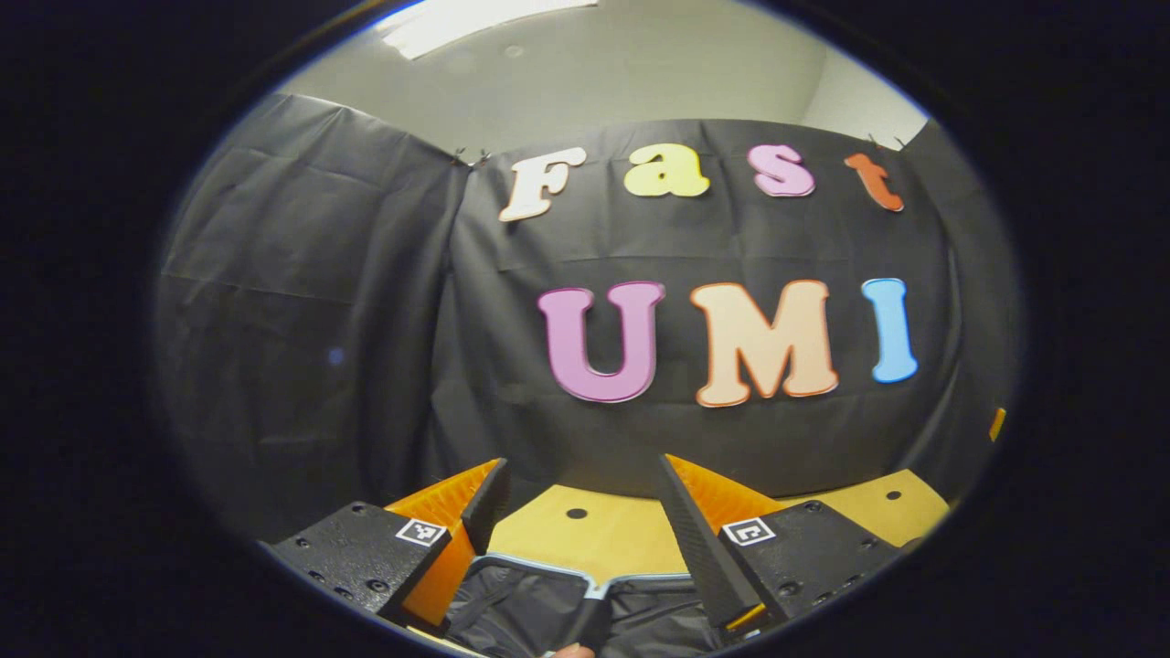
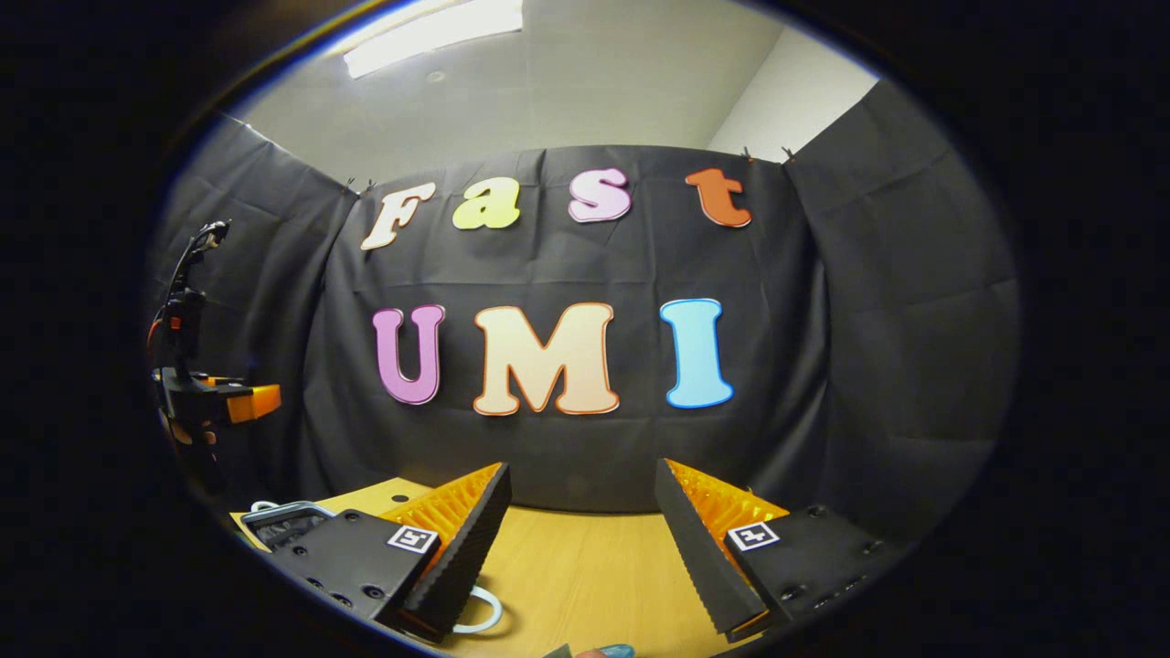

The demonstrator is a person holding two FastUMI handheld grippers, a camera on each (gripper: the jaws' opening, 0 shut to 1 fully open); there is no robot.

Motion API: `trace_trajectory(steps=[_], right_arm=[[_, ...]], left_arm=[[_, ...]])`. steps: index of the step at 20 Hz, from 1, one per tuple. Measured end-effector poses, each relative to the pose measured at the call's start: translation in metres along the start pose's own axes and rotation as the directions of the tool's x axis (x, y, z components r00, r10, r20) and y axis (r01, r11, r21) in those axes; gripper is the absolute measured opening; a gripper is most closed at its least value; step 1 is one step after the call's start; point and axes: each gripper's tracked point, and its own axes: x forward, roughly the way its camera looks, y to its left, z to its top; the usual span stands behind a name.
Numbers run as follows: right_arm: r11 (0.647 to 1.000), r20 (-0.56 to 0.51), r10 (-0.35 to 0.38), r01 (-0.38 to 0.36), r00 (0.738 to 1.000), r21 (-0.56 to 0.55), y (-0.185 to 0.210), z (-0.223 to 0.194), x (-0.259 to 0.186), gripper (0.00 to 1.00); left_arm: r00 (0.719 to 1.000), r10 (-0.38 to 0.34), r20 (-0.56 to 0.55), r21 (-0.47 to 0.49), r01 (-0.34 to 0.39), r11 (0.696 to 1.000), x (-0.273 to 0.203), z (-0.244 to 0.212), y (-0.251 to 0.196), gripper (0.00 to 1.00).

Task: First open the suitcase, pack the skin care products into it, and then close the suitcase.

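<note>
While both grippers hang above the table (image 2: 585, 567), their jaws stand apart with nothing between them.
In the left gripper view, the left gripper (image 1: 582, 498) is over the open suitcase (image 1: 548, 599), whose dark lining and pale rim lie just below its fingers. In the right gripper view, the right gripper (image 2: 582, 498) faces the booth wall; the suitcase (image 2: 279, 521) sits at the table's left edge, with the left gripper (image 2: 251, 402) held above it.

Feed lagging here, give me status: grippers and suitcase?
Left gripper open, holding nothing. Right gripper open, above the table. Suitcase open under the left, dark lining showing. Nothing in the way.
</note>
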Motion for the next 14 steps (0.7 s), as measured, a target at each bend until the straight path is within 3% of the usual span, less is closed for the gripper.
trace_trajectory(steps=[7,14], right_arm=[[0.999,0.031,-0.036,0.036,0.999,0.009,-0.053,0.003,-0.014,0.99],[0.999,0.012,-0.035,0.035,0.999,0.016,-0.094,-0.007,-0.028,0.99]], left_arm=[[0.982,-0.186,-0.016,-0.004,0.186,0.983,-0.036,-0.010,-0.120,0.93],[0.943,-0.312,-0.119,-0.026,0.311,0.950,-0.076,-0.065,-0.210,0.94]])
